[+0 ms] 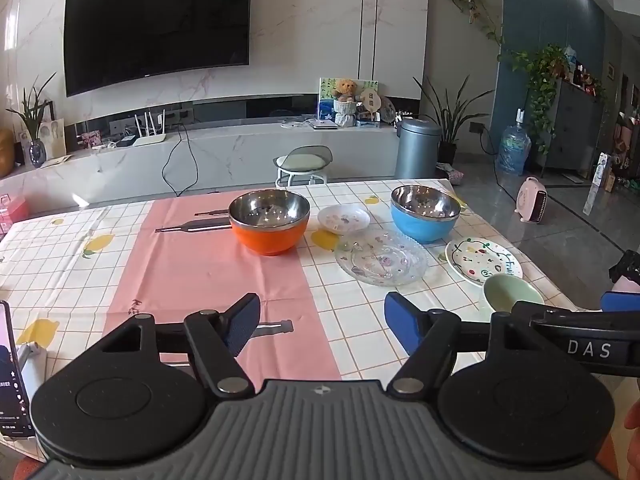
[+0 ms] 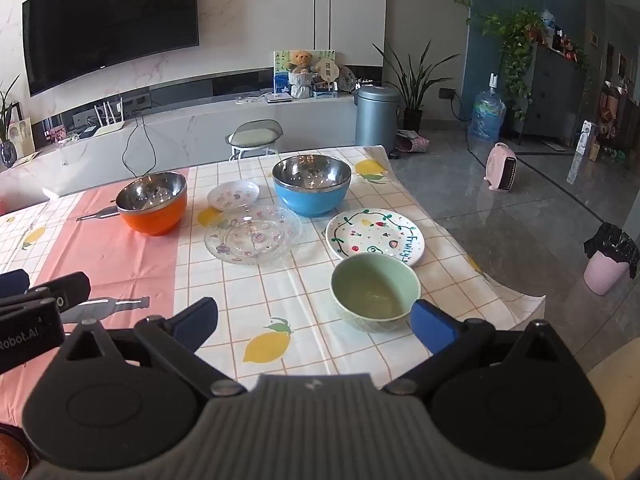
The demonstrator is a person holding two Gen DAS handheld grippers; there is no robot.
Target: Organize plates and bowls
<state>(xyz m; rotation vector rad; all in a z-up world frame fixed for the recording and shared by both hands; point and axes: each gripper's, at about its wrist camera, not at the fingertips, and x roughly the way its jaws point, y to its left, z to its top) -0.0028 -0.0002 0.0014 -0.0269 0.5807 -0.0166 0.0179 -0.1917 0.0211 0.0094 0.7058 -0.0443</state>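
Note:
On the tablecloth stand an orange bowl (image 1: 270, 220) (image 2: 154, 204) and a blue bowl (image 1: 425, 214) (image 2: 311, 188), both steel inside. Between them lies a small white dish (image 1: 344, 219) (image 2: 233, 195). Nearer are a clear glass plate (image 1: 380, 258) (image 2: 252, 234), a white painted plate (image 1: 482, 260) (image 2: 374, 236) and a pale green bowl (image 1: 510, 294) (image 2: 374, 290). My left gripper (image 1: 322, 326) is open above the cloth, well short of the dishes. My right gripper (image 2: 314, 326) is open too, its right pad (image 2: 432, 324) close beside the green bowl.
A phone (image 1: 12, 368) stands at the table's near left corner. The table's right edge drops to a grey floor with a pink heater (image 2: 500, 168) and a pink bin (image 2: 610, 264). A stool (image 1: 306, 164) sits behind the table's far edge.

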